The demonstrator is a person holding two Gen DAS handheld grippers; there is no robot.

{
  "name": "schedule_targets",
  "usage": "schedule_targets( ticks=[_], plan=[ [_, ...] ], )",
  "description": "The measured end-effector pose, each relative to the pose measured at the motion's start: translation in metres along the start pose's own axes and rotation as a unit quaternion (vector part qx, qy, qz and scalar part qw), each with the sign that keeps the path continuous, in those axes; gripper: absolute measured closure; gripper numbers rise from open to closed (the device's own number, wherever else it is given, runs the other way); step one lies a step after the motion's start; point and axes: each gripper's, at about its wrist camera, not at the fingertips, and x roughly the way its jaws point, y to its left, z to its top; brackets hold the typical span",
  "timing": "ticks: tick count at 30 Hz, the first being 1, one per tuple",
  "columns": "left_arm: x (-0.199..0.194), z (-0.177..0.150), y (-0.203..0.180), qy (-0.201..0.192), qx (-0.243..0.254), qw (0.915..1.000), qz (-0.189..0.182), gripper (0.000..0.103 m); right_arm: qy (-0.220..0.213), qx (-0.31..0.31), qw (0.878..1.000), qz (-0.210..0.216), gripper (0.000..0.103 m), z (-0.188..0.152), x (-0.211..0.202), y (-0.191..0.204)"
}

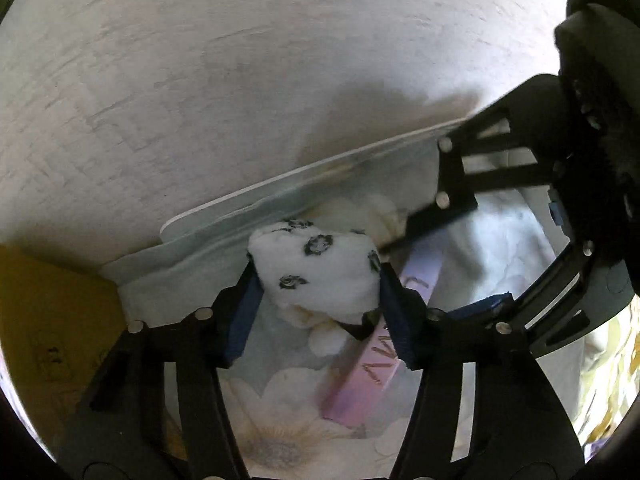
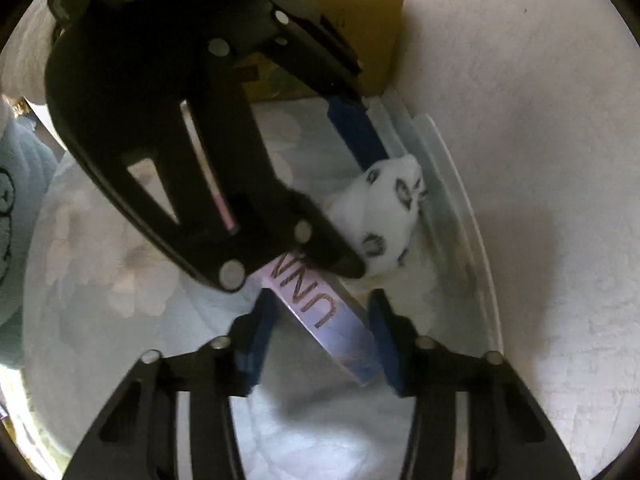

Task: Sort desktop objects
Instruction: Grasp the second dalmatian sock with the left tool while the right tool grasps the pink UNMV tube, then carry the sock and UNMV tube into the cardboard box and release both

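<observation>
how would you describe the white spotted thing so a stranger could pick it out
Find the pale floral-printed tray on the white table. Near its rim, beside a long pink-lilac box, sits a fluffy white bundle. It alone is soft, with black flower-like spots, pinched in the left tongs.

Both tools are built alike. The left gripper [image 1: 320, 300] has two matte black fingers [image 1: 440, 360] of open, strutted plastic with long slots cut through them, and round silver screw heads sit at the joints. Each fingertip carries a dark blue ribbed pad [image 1: 244, 316] on its inner face. The right gripper [image 2: 324, 340] shows the same black frames, silver screws and blue pads [image 2: 384, 336]. Seen from the right wrist, the left tool's body behind its fingers is a broad black housing with a triangular cut-out and a narrow slot, and a yellow edge at its top, possibly tape or a label.
</observation>
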Motion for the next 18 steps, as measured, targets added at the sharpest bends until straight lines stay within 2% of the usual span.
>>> schedule_targets(
  ticks=[4, 11, 18],
  plan=[
    [-0.008, -0.001, 0.006, -0.007, -0.019, 0.9998, 0.008, 0.056, 0.018, 0.042, 0.999, 0.020, 0.073, 0.003, 0.000, -0.005],
    [-0.031, -0.006, 0.012, -0.036, -0.025, 0.9989, 0.018, 0.056, 0.008, 0.072, 0.997, -0.029, 0.082, 0.005, -0.005, 0.010],
    [-0.058, -0.010, 0.007, -0.049, -0.017, 0.9986, 0.007, 0.060, -0.001, 0.102, 0.994, -0.037, 0.082, 0.013, -0.023, 0.024]
  ],
)
